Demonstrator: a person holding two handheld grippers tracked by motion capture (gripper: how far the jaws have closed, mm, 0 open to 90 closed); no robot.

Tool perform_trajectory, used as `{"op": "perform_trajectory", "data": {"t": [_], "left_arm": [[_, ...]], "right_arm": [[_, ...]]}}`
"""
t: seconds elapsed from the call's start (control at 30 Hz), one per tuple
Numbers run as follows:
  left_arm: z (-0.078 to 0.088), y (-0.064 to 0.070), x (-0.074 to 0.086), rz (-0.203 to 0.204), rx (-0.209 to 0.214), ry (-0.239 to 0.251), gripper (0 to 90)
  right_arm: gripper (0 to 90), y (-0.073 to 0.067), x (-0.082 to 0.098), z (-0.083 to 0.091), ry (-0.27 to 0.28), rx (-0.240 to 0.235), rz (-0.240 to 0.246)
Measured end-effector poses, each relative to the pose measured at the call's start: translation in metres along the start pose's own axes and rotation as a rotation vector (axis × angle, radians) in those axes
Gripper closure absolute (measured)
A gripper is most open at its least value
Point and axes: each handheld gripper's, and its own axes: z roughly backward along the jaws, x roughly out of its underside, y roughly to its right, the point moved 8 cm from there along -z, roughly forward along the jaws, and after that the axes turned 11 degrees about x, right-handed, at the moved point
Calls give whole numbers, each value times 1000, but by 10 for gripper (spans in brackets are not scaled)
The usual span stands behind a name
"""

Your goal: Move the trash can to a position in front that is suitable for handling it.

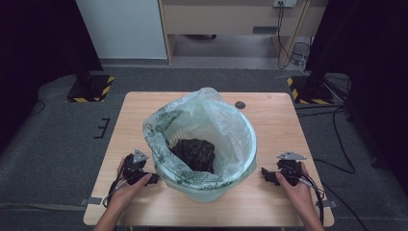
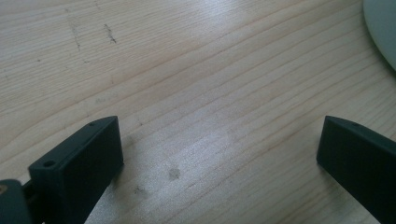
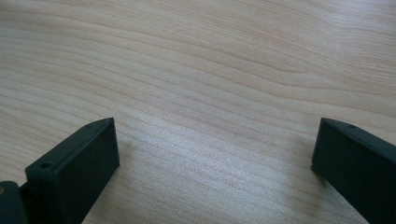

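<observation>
A pale green bin [image 1: 204, 190] stands mid-table, lined with a translucent plastic bag [image 1: 211, 118] whose rim rises above it at the back. A crumpled black mass [image 1: 195, 153] lies inside. My left gripper [image 1: 153, 179] rests on the wooden table [image 1: 269, 120] just left of the bin, open, with bare wood between its jaws [image 2: 219, 149]. The bin's curved edge [image 2: 383, 28] shows at the top right of the left gripper view. My right gripper [image 1: 266, 174] rests to the right of the bin, open, its jaws wide apart over bare wood [image 3: 215, 149].
A small dark round disc [image 1: 240, 105] lies on the table behind the bin. Grey carpet surrounds the table, with stand bases marked in yellow and black [image 1: 91, 89] at both back corners and cables [image 1: 337, 139] trailing on the right.
</observation>
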Motion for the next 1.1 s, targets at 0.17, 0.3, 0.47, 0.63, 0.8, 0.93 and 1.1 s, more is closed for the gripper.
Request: {"op": "perform_trajectory", "data": {"t": [0.17,0.3,0.47,0.63,0.8,0.93,1.1], "left_arm": [[6,0,1,-5,14,7,33],[13,7,-1,-8,30,25,30],[20,23,-4,-17,42,32,32],[32,42,2,-62,42,13,33],[38,51,-4,-69,59,46,36],[43,71,-11,-98,114,82,31],[46,85,-23,-111,150,145,30]], "right_arm": [[7,0,1,1,1,0,-5],[7,1,3,3,0,-1,0],[8,1,4,4,-3,-7,-3],[23,-1,6,6,6,-24,17],[54,-7,2,21,68,-38,71],[55,-24,-11,43,155,-140,68],[44,-62,-25,65,231,-290,107]]}}
